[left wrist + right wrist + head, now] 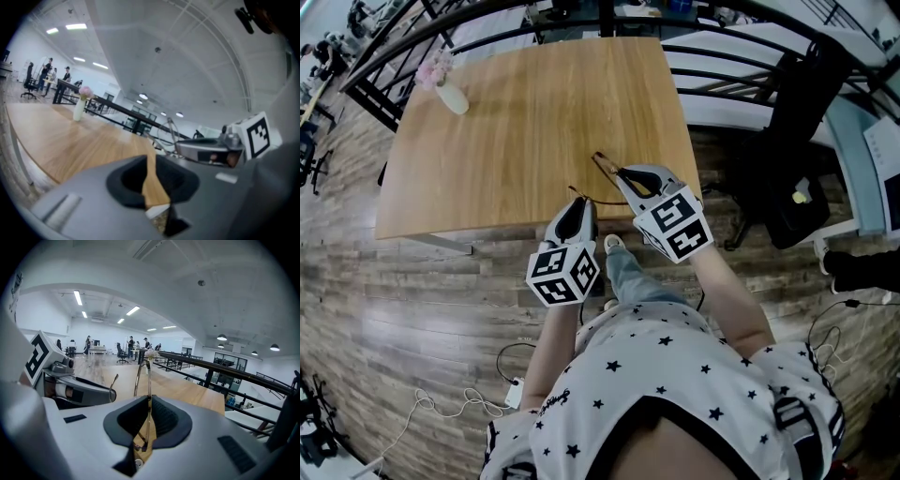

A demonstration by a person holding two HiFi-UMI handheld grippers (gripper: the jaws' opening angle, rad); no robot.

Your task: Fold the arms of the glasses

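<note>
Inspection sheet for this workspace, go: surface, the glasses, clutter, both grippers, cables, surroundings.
Surface: wooden table, no damage visible.
Job's things: glasses, thin frame, near the table's front edge.
Clutter: white vase with pink flowers, far left corner.
Grippers: right gripper shut on the glasses; left gripper beside it, jaws slightly apart, nothing seen between them.
Cables: white cable loose on the floor.
Surroundings: dark chair right of the table, black railing beyond.

Open-plan office: rows of desks (96,349), office chairs (29,89), ceiling strip lights (78,297).
</note>
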